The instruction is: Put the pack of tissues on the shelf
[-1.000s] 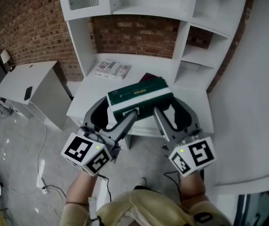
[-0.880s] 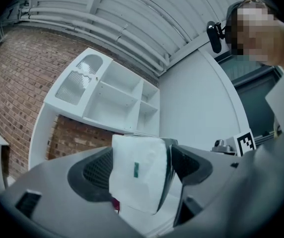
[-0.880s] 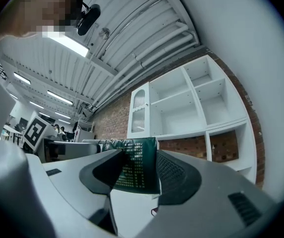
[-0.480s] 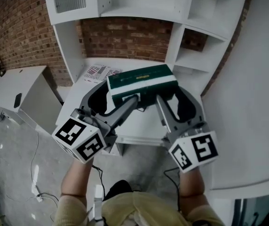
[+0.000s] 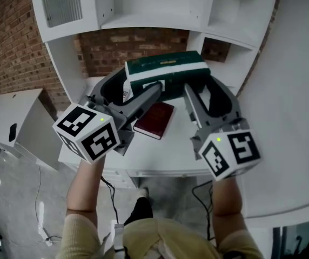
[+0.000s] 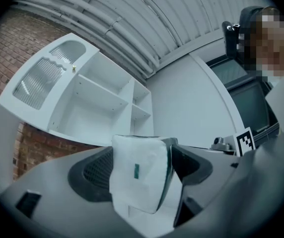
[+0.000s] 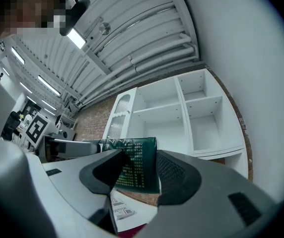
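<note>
Both of my tongs are gripping the pack of tissues (image 5: 165,72) and holding it in the air, crosswise and roughly level. It is hanging above the rear part of the desk surface (image 5: 160,150), in front of the brick wall (image 5: 133,45) and below the lowest board of the white shelf unit (image 5: 143,4).

- **Left gripper (image 5: 141,85):** I am clamping the pack's left end. In the left gripper view its white, wrapped end (image 6: 139,175) is sitting between the two jaws, touching both.
- **Right gripper (image 5: 197,82):** I am clamping the right end. In the right gripper view the green printed end (image 7: 137,167) is filling the gap between the jaws.

A dark red book (image 5: 154,120) is lying near the middle of the desk surface, beneath the pack and apart from it.
</note>
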A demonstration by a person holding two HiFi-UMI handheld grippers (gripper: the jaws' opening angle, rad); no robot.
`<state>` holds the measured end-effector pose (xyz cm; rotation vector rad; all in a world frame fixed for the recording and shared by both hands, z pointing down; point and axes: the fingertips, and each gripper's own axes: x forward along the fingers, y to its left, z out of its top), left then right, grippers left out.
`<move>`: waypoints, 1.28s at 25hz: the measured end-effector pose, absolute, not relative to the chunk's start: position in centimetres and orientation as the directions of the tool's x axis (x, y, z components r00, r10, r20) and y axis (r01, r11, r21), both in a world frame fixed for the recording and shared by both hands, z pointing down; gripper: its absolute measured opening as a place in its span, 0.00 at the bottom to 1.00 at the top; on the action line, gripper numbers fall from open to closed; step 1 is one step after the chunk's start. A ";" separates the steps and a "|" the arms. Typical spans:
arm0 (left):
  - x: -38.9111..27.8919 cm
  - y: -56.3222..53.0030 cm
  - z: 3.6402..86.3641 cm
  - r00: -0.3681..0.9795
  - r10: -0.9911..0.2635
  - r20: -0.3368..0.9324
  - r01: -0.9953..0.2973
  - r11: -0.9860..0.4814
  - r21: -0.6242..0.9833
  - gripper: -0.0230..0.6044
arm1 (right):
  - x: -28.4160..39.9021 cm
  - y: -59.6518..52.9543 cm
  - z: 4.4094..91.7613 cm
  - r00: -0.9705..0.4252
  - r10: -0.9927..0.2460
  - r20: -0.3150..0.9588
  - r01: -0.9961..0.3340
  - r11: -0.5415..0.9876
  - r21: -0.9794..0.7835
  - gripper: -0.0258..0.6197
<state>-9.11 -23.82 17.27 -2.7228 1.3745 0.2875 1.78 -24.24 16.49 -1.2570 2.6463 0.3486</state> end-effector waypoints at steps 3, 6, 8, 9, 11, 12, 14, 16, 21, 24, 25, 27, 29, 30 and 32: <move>-9.9 -26.5 15.7 0.601 -0.772 -0.206 -0.790 -0.612 -0.009 0.62 | 1.0 -26.7 15.1 -0.607 -0.740 -0.290 -0.791 0.597 0.133 0.36; -11.1 -29.7 13.3 0.621 -0.754 -0.215 -0.776 -0.630 -0.037 0.62 | -0.2 -29.6 12.7 -0.590 -0.748 -0.302 -0.804 0.579 0.138 0.36; -11.9 -31.9 11.7 0.634 -0.742 -0.219 -0.766 -0.642 -0.043 0.62 | -1.0 -31.6 11.0 -0.579 -0.754 -0.310 -0.813 0.565 0.142 0.36; -12.1 -32.9 11.3 0.640 -0.736 -0.220 -0.761 -0.647 -0.048 0.62 | -1.2 -32.5 10.7 -0.574 -0.756 -0.315 -0.816 0.560 0.143 0.36; -12.3 -34.5 11.6 0.652 -0.726 -0.220 -0.753 -0.655 -0.067 0.62 | -1.4 -34.0 11.0 -0.563 -0.759 -0.327 -0.823 0.548 0.146 0.36; -12.3 -35.3 12.0 0.656 -0.722 -0.221 -0.750 -0.657 -0.077 0.62 | -1.4 -34.7 11.5 -0.558 -0.760 -0.335 -0.827 0.543 0.146 0.36; -12.2 -37.0 12.6 0.662 -0.717 -0.219 -0.746 -0.660 -0.093 0.62 | -1.3 -36.4 12.2 -0.548 -0.761 -0.347 -0.833 0.535 0.142 0.36; -12.5 -38.8 12.2 0.667 -0.712 -0.218 -0.741 -0.664 -0.100 0.62 | -1.7 -38.1 12.0 -0.541 -0.765 -0.350 -0.837 0.529 0.139 0.36; -14.2 -42.3 8.7 0.680 -0.702 -0.212 -0.729 -0.679 -0.086 0.62 | -3.3 -41.4 8.3 -0.517 -0.788 -0.334 -0.854 0.503 0.136 0.36; -14.4 -44.2 8.0 0.688 -0.699 -0.196 -0.723 -0.685 -0.095 0.62 | -3.4 -43.3 7.7 -0.502 -0.799 -0.331 -0.862 0.492 0.122 0.36; -14.6 -44.9 7.7 0.690 -0.699 -0.190 -0.722 -0.684 -0.104 0.62 | -3.5 -43.9 7.5 -0.500 -0.801 -0.330 -0.863 0.491 0.117 0.36; -14.8 -46.1 7.2 0.693 -0.699 -0.173 -0.720 -0.684 -0.119 0.62 | -3.8 -45.1 7.1 -0.497 -0.804 -0.326 -0.865 0.489 0.113 0.36; -15.0 -47.2 6.7 0.700 -0.698 -0.151 -0.714 -0.689 -0.124 0.62 | -4.1 -46.3 6.7 -0.493 -0.810 -0.319 -0.868 0.485 0.109 0.36; -14.9 -47.7 6.5 0.705 -0.695 -0.141 -0.709 -0.694 -0.124 0.62 | -4.2 -46.8 6.6 -0.490 -0.813 -0.315 -0.869 0.483 0.107 0.36; -14.9 -48.6 6.1 0.712 -0.691 -0.124 -0.702 -0.702 -0.121 0.62 | -4.3 -47.8 6.5 -0.483 -0.821 -0.306 -0.874 0.475 0.105 0.36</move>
